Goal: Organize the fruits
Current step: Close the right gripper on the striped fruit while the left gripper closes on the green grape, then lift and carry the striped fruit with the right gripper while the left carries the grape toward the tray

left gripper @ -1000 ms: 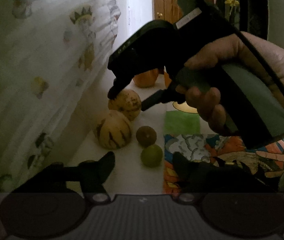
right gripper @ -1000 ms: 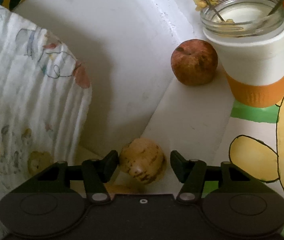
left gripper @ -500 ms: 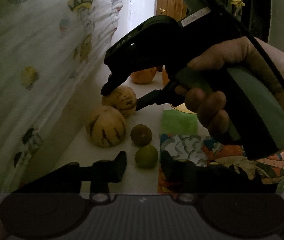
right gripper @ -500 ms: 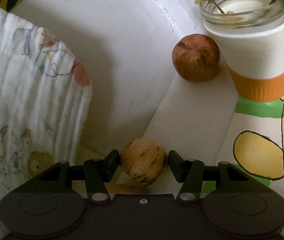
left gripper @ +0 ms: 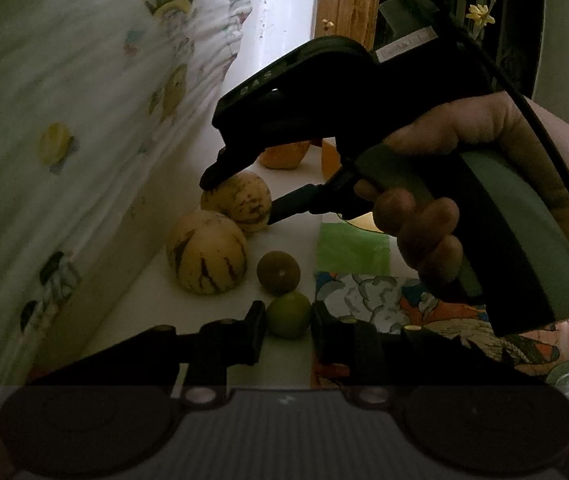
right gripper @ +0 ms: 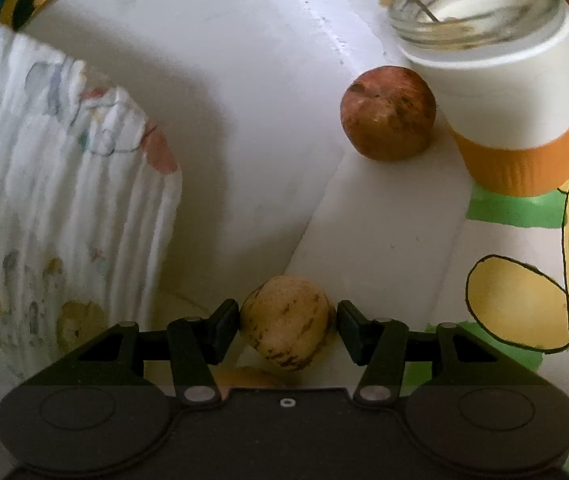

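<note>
Two grips, yours: left gripper (left gripper: 287, 322) clamped on green fruit (left gripper: 288, 314); right gripper (right gripper: 287, 322) clamped on striped yellow fruit (right gripper: 286, 322); apple (right gripper: 388, 113) beside jar (right gripper: 500, 92).

Small round green fruit (left gripper: 288, 314) nearest, on white ledge. Just beyond it, round brown fruit (left gripper: 278, 272). Left of that, large pale yellow purple-streaked melon-like fruit (left gripper: 206, 257); a second streaked yellow fruit (left gripper: 240, 201) behind, touching it. Reddish-brown apple (right gripper: 387, 118) farthest, upright.
</note>
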`<control>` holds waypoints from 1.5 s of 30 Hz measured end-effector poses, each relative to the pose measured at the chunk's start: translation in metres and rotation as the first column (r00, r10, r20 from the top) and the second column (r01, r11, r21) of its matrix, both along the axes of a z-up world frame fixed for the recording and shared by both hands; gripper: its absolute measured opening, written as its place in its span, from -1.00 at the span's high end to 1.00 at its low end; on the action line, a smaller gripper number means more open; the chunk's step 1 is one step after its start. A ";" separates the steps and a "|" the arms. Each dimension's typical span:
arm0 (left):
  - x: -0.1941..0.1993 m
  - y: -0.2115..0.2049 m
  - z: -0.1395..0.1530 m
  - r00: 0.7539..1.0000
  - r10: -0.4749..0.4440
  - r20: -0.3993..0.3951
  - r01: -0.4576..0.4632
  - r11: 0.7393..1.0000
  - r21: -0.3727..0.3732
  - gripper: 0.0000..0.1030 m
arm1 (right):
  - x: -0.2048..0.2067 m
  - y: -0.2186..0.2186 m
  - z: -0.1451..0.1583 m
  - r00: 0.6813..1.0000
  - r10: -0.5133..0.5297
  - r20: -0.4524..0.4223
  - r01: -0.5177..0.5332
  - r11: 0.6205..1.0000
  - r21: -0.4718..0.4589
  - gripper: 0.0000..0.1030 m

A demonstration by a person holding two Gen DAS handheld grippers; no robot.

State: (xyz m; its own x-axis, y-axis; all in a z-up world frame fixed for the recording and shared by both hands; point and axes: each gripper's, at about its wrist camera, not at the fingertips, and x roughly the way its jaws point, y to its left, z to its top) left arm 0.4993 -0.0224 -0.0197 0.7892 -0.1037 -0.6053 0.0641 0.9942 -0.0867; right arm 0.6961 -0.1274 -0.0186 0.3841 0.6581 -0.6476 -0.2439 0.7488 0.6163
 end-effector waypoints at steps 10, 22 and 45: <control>-0.003 0.000 0.003 1.000 0.007 -0.014 -0.008 1.000 -0.024 0.48 | -0.008 -0.003 0.005 0.998 -0.056 0.000 0.056 0.998 0.019 -0.08; -0.027 0.009 0.015 1.000 0.011 -0.004 -0.011 0.997 -0.075 0.48 | -0.048 -0.040 0.041 0.997 -0.071 -0.008 0.072 0.996 0.054 -0.08; -0.148 0.006 0.096 0.995 -0.019 0.097 0.029 0.995 -0.099 0.48 | -0.242 -0.138 0.132 0.993 -0.098 0.062 0.091 0.991 0.097 -0.08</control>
State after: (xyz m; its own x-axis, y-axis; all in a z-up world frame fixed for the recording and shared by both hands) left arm 0.3512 -0.0164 0.0759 0.8397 -0.1797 -0.5124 0.1005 0.9788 -0.1785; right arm 0.4544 -0.2659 0.1133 0.4878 0.6736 -0.5552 -0.2178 0.7098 0.6699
